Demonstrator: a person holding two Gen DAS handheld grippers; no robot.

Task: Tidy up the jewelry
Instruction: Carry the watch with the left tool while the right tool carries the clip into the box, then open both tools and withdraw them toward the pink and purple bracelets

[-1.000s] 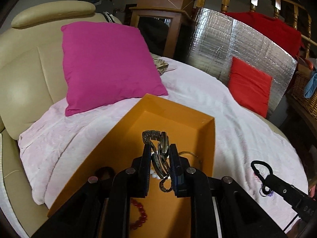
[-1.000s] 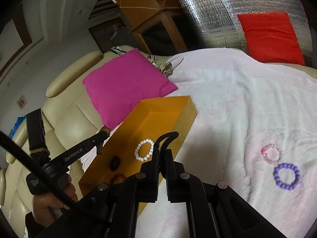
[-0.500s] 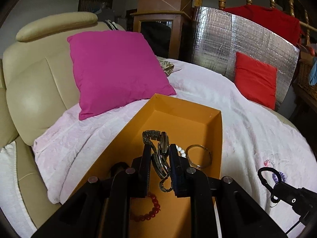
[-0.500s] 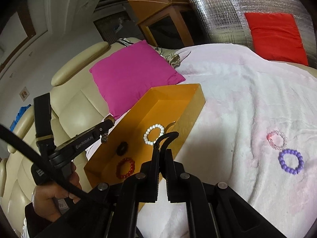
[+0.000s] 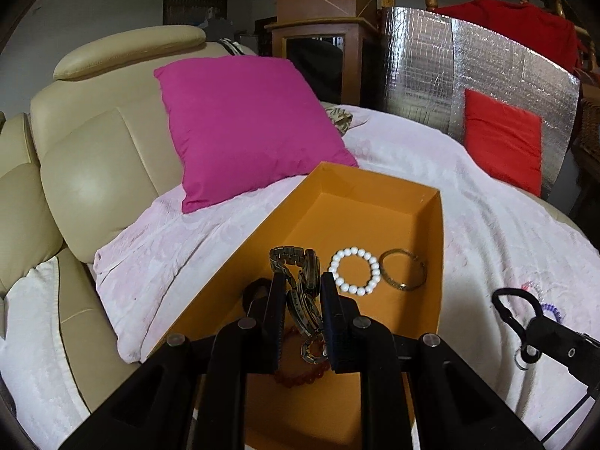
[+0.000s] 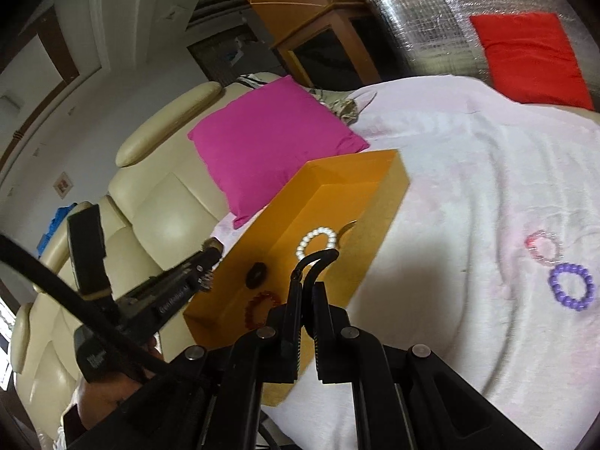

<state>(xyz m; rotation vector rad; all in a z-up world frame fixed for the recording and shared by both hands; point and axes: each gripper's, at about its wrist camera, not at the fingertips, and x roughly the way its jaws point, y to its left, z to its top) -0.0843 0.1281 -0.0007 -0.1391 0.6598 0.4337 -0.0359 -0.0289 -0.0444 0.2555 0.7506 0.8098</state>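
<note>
An orange box (image 5: 375, 202) lies open on the pale pink blanket (image 5: 498, 232). Inside it are a white bead bracelet (image 5: 354, 275), a metal bangle (image 5: 403, 275), a red bead bracelet (image 5: 300, 373) and a small black piece (image 5: 253, 292). My left gripper (image 5: 303, 281) hangs over the box, shut on a metal watch (image 5: 290, 257). In the right wrist view my right gripper (image 6: 305, 292) is shut on a thin black loop (image 6: 318, 257) beside the box (image 6: 337, 187). A purple bead bracelet (image 6: 572, 287) and a pink clear one (image 6: 543, 245) lie on the blanket to the right.
A cream leather sofa (image 5: 93, 187) carries the blanket, with a magenta cushion (image 5: 243, 123) behind the box. A red cushion (image 5: 502, 138) leans on a silver foil panel (image 5: 431, 75) at the far right. A hand (image 6: 108, 386) holds the left gripper.
Both grippers have drawn back toward the box's near end, so the white bracelet and bangle now show beyond the left fingers. Both grips are unchanged.
</note>
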